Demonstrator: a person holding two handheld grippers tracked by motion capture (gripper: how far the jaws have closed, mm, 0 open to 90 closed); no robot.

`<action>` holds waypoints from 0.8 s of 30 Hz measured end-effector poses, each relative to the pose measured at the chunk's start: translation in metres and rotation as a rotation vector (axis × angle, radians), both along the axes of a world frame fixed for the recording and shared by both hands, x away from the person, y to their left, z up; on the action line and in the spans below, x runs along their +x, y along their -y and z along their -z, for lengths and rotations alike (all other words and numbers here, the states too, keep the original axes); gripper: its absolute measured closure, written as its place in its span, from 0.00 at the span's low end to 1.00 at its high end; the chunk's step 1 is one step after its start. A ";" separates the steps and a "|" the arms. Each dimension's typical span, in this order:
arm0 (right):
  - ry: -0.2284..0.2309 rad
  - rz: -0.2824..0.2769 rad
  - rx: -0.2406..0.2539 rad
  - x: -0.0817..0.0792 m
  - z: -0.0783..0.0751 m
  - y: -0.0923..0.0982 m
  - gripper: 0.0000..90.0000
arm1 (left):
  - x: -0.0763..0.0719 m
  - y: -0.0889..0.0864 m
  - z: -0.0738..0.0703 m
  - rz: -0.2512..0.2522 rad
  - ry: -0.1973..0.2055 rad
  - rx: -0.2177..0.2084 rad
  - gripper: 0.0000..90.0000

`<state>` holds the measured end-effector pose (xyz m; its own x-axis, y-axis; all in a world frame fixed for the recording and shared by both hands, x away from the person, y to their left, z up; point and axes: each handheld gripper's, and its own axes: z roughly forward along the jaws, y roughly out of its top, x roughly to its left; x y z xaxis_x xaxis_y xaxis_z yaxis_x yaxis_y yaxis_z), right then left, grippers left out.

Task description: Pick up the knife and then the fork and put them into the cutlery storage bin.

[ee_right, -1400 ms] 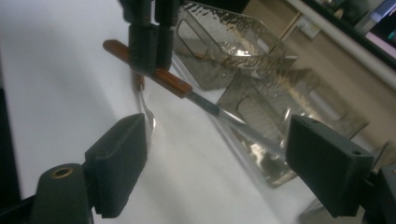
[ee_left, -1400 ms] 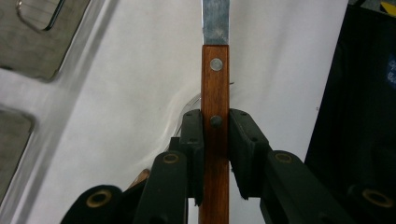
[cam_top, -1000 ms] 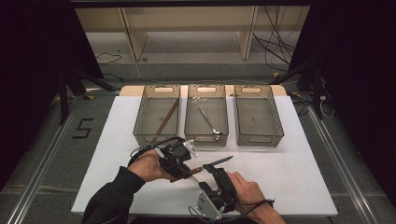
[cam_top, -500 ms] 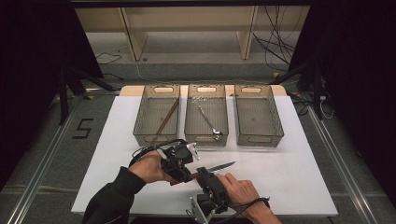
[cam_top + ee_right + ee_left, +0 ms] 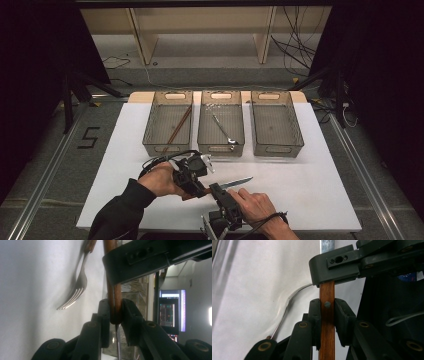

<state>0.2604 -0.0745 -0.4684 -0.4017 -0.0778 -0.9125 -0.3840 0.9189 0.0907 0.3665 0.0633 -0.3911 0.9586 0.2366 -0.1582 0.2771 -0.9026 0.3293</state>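
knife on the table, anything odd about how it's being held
Yes: both grip the knife at once. The left hand-held gripper and the right hand-held gripper each clamp its wooden handle, blade jutting over the white table. A fork lies loose beside it.

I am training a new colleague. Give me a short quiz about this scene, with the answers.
1. True or false: the knife lies in the middle bin.
2. The fingers of the left gripper are shut on the knife's: A) blade B) handle C) tip.
3. Which utensil lies on the table beside the knife?
Key: 1 false, the left gripper holds it; 2 B; 3 the fork.
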 end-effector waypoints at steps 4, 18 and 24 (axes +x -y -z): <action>-0.010 -0.003 0.002 0.000 -0.001 0.001 0.89 | 0.001 -0.003 -0.003 -0.013 0.000 -0.005 0.80; -0.071 0.052 0.043 0.005 -0.011 0.020 0.89 | 0.009 -0.052 -0.039 -0.235 0.140 -0.190 0.33; -0.198 0.138 0.148 0.018 -0.031 0.042 0.89 | 0.005 -0.081 -0.044 -0.350 0.256 -0.312 0.22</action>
